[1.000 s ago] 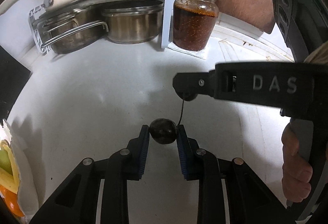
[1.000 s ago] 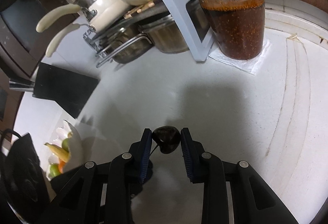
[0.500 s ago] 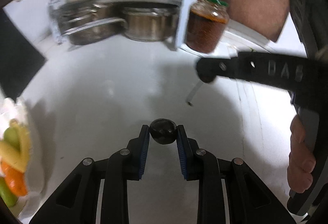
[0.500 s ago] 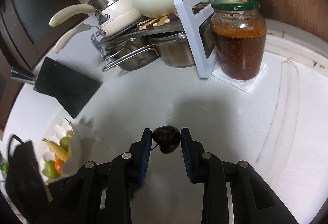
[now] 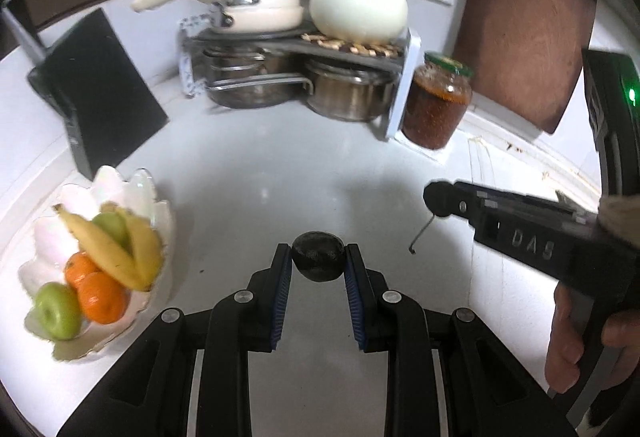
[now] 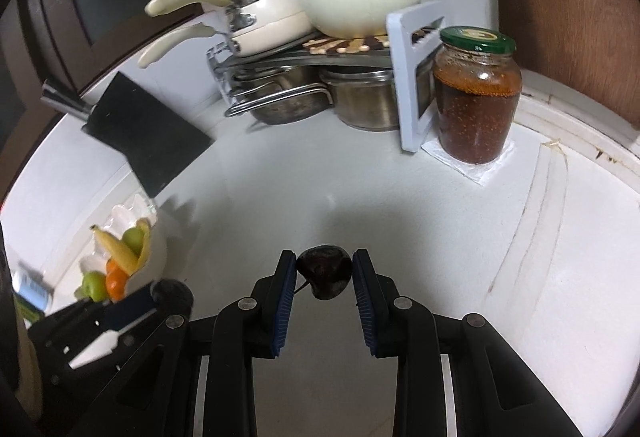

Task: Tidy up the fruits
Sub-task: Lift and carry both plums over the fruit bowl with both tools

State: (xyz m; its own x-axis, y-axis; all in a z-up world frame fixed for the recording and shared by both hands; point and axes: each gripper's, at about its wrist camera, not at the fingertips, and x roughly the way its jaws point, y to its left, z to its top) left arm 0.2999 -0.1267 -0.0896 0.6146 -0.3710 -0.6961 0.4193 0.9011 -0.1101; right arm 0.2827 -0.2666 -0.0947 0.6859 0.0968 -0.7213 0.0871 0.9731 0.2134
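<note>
Presently, 2 small dark fruits are held clear of the white counter (image 5: pixel 280 173), and the fruit bowl (image 5: pixel 148 193), at the far left of both views, serves as the landmark. To the right of the bowl, in the left wrist view, the left gripper (image 5: pixel 317 269) is clamped narrowly on a round, matt dark fruit (image 5: pixel 317 261), pressed between both blue pads. Further right of the bowl, the right gripper (image 6: pixel 324 277) is closed narrowly on a glossy dark cherry (image 6: pixel 325 271), whose thin stem hangs below the jaws. The step in hand is judged to be the carry to the bowl. It would be done well if both grips were kept firm but not crushing, the fruits were brought over the bowl 1 at a time so that the grippers are not crossed, and each were lowered close to the pile before release, so that rolling off the scalloped rim is avoided. Inside the bowl, 2 bananas (image 5: pixel 116 245), 2 oranges (image 5: pixel 102 297) and 2 green apples (image 5: pixel 56 311) are seen, heaped nearly to the rim. Well to the right of the bowl, a green-lidded jar (image 6: pixel 476 97) is filled with a reddish-brown preserve.
</note>
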